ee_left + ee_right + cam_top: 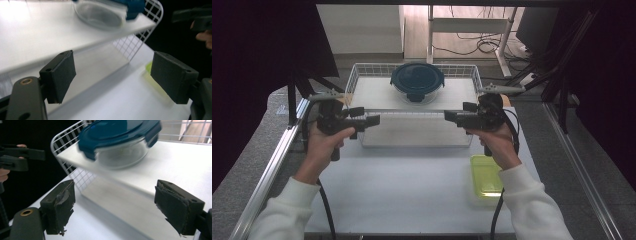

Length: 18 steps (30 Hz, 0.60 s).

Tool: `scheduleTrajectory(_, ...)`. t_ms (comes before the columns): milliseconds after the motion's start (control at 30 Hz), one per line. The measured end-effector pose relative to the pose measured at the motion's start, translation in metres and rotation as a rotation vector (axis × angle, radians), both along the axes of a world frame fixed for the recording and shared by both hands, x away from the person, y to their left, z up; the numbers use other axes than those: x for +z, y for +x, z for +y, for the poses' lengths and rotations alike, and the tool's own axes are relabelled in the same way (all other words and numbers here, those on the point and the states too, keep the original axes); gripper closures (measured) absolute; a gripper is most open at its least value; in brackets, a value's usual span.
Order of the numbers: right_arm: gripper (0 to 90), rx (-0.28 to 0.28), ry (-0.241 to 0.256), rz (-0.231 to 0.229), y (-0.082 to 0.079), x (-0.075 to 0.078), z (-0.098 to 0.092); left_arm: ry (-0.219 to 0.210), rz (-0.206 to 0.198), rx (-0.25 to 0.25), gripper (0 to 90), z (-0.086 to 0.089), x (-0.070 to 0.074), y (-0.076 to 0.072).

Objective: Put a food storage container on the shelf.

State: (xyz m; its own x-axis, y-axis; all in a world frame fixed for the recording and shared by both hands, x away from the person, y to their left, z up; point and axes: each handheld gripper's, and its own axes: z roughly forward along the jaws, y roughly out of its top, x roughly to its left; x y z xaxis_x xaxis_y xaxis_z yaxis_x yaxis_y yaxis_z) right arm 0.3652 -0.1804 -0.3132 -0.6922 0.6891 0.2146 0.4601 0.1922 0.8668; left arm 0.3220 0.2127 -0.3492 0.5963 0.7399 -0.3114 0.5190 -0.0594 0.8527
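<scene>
Nearest me lies a translucent yellow-green plastic lid (485, 176) on the white table (412, 185), then I hold my left gripper (373, 120) and right gripper (451, 116) released, jaws apart and empty, before the round glass container with dark blue lid (417, 81) on the white wire shelf (362, 80).

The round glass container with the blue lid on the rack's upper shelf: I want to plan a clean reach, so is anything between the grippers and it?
Nothing visible stands in the way. The round container sits alone on the shelf; the left gripper and right gripper, both open, hover before the shelf's front edge.
</scene>
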Motion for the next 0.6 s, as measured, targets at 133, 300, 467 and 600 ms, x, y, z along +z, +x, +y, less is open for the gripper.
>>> scheduleTrajectory(133, 17.0, 0.051, -0.028, -0.034, -0.028, -0.009, -0.003, 0.046, -0.002, 0.016, 19.3, -0.004, -0.019, -0.021)
scheduleTrajectory(300, 20.0, 0.071, -0.047, -0.028, -0.047, -0.027, -0.008, 0.110, 0.010, 0.044, 19.2, -0.011, -0.040, -0.036)
scheduleTrajectory(467, 21.6, 0.060, -0.062, 0.017, -0.057, -0.054, -0.012, 0.140, 0.057, 0.074, 18.9, -0.018, -0.069, -0.048)
scheduleTrajectory(600, 22.3, 0.044, -0.067, 0.039, -0.061, -0.069, -0.013, 0.163, 0.104, 0.095, 18.7, -0.015, -0.088, -0.052)
